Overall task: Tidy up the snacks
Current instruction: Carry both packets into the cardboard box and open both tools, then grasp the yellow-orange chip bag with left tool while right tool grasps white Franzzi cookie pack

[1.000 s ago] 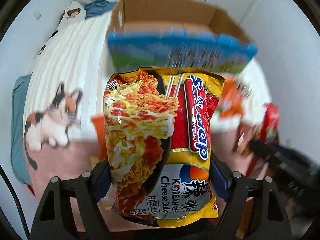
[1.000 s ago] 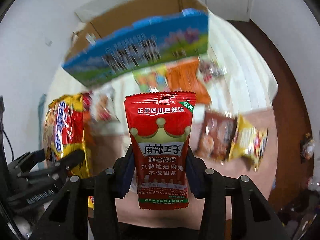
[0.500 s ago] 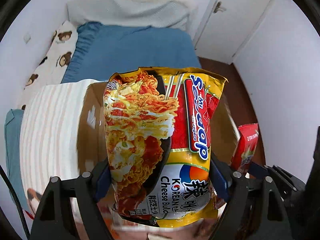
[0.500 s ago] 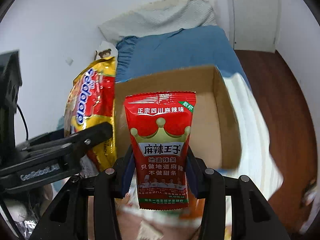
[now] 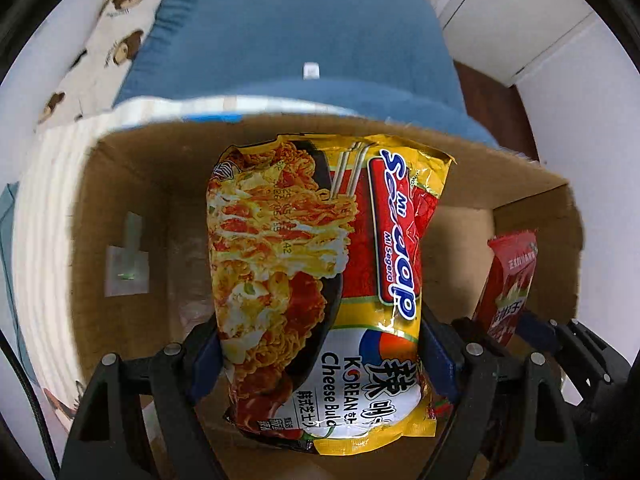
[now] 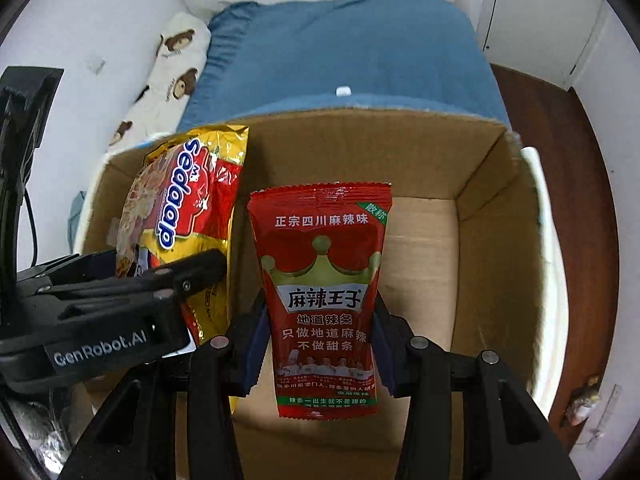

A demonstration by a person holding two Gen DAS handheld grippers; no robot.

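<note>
- Left wrist view: left gripper (image 5: 320, 356), fingers pinching the yellow noodle packet (image 5: 320, 280), held over the open cardboard box (image 5: 120, 208).
- Right wrist view: right gripper (image 6: 320, 354), fingers pinching the red snack pouch (image 6: 320, 296), over the same box, right of the noodle packet.
- Blue bedding (image 6: 340, 52) lies beyond the box's far wall.

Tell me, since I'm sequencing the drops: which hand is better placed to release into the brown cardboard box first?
Marginally right, I'd judge. The right gripper holds the small red spicy-strip packet over the cardboard box's bare floor; the left gripper, also above it, holds the bulkier yellow noodle packet.

Even indoor light, fisheye-bent edges, slight motion blur
</note>
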